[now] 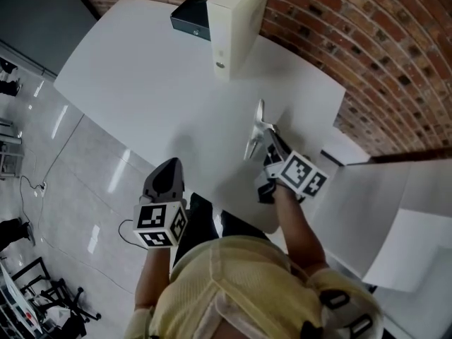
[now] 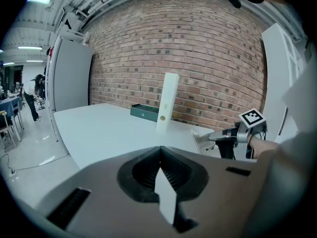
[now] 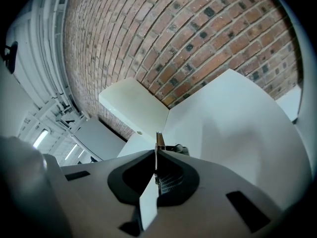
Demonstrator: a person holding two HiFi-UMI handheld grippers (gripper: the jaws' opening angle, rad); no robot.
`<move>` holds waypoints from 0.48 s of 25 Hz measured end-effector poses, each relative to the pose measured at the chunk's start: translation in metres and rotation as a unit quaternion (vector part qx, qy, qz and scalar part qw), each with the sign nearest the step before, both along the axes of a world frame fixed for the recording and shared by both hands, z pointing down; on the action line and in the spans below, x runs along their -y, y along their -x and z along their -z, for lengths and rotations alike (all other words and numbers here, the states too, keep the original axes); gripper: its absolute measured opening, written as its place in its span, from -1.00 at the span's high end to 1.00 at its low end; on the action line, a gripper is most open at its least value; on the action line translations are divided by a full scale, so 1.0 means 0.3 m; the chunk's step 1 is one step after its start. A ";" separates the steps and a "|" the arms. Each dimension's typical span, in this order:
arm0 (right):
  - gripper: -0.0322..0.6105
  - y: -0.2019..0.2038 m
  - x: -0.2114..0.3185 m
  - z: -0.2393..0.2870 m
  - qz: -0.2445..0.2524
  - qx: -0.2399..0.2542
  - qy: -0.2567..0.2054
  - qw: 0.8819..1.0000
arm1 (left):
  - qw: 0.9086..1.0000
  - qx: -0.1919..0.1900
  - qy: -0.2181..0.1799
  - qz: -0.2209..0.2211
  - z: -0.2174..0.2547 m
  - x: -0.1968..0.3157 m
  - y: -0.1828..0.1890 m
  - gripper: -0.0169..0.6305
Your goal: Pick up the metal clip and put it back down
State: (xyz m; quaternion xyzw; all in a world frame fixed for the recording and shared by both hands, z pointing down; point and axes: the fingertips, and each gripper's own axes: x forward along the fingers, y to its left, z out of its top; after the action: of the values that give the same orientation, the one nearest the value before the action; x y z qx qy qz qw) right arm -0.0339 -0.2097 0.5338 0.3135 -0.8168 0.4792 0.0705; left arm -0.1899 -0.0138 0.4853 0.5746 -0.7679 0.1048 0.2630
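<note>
Silver and thin, the metal clip (image 1: 256, 129) stands on edge at the tip of the right gripper (image 1: 268, 134), over the near right part of the white table (image 1: 141, 69). In the right gripper view the jaws are pressed together on it, with a narrow strip of the clip (image 3: 159, 142) sticking out just past the pads. From the left gripper view the clip (image 2: 203, 142) seems to hang a little above the tabletop. The angle is poor, though, so it may be only barely clear.

I judge the pick-up step to be in hand: the grip is made and the clip is off or nearly off the surface. The next move calls for lowering it onto bare table, letting an edge or flat rest there before the jaws part. Releasing it early would likely let it drop and tip.

The left gripper (image 1: 164, 179) hangs near the table's front edge, well apart from the clip, its jaws closed on nothing. Farther back on the table stand an upright cream binder (image 1: 236, 20) and a dark green box (image 1: 191, 16) beside it, both well clear of the working spot, with a brick wall (image 1: 367, 41) behind.
</note>
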 end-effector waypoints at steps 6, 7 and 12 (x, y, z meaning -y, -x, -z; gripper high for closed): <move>0.88 -0.002 0.028 0.060 -0.009 0.001 -0.020 1.000 | 0.999 -0.011 0.001 -0.042 0.005 0.065 0.004 0.94; 0.88 -0.005 0.037 0.071 -0.012 0.000 -0.022 1.000 | 0.999 -0.009 -0.001 -0.051 0.011 0.085 0.005 0.94; 0.88 -0.037 0.110 0.129 -0.028 -0.005 -0.036 0.999 | 0.995 -0.009 -0.021 -0.094 0.046 0.215 0.002 0.94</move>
State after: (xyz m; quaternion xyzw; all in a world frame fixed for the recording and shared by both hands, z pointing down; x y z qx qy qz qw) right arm -0.0229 -0.2426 0.4950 0.3408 -0.8238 0.4502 0.0495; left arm -0.1903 -0.0782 0.4716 0.6508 -0.7098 0.1078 0.2472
